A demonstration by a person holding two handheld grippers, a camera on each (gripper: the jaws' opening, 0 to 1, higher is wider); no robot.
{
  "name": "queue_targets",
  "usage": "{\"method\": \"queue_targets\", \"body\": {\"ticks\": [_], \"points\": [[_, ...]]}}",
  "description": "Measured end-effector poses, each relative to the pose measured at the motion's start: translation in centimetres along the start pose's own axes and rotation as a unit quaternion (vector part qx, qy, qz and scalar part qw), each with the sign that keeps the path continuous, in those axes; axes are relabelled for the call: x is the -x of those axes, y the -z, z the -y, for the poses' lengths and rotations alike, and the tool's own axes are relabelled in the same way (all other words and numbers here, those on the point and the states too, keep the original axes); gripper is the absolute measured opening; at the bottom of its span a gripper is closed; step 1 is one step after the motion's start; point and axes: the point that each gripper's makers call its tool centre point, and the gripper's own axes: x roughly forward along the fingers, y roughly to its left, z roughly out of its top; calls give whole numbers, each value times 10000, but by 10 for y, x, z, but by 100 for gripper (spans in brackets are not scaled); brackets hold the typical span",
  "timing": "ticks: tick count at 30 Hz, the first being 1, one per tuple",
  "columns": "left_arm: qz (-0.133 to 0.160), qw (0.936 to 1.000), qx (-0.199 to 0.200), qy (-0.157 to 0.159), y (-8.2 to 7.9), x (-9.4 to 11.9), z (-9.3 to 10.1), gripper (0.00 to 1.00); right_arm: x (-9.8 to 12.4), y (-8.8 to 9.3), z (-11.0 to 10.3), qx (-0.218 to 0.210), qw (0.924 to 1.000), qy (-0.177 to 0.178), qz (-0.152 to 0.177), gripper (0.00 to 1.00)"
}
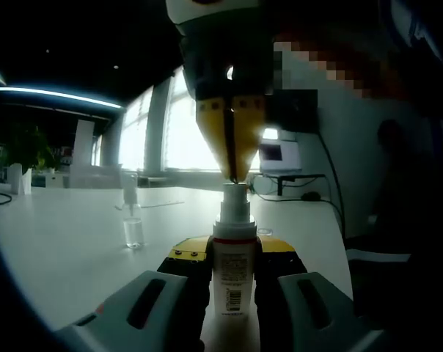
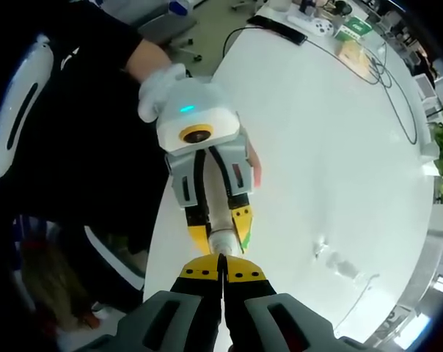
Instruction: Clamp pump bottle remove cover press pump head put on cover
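While left tool pinches pump bottle at frame centre, press pump head squarely with closed right tool.

I can't read any text; the pump bottle, lower centre, carries a label with a barcode, its print too small.

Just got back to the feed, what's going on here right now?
The left claw is clamped around the pump bottle, holding it upright over the white table. The right claw comes down from above, jaws together, its tips on the pump head. The clear cover stands on the table, off the bottle.
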Motion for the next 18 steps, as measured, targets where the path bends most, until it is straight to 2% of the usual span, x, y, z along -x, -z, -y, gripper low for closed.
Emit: {"method": "queue_targets", "body": {"ticks": [18], "points": [[-1,10000,-6,-1,0,0,0,13,0,0,-1,30,10000,4,31,0]]}}
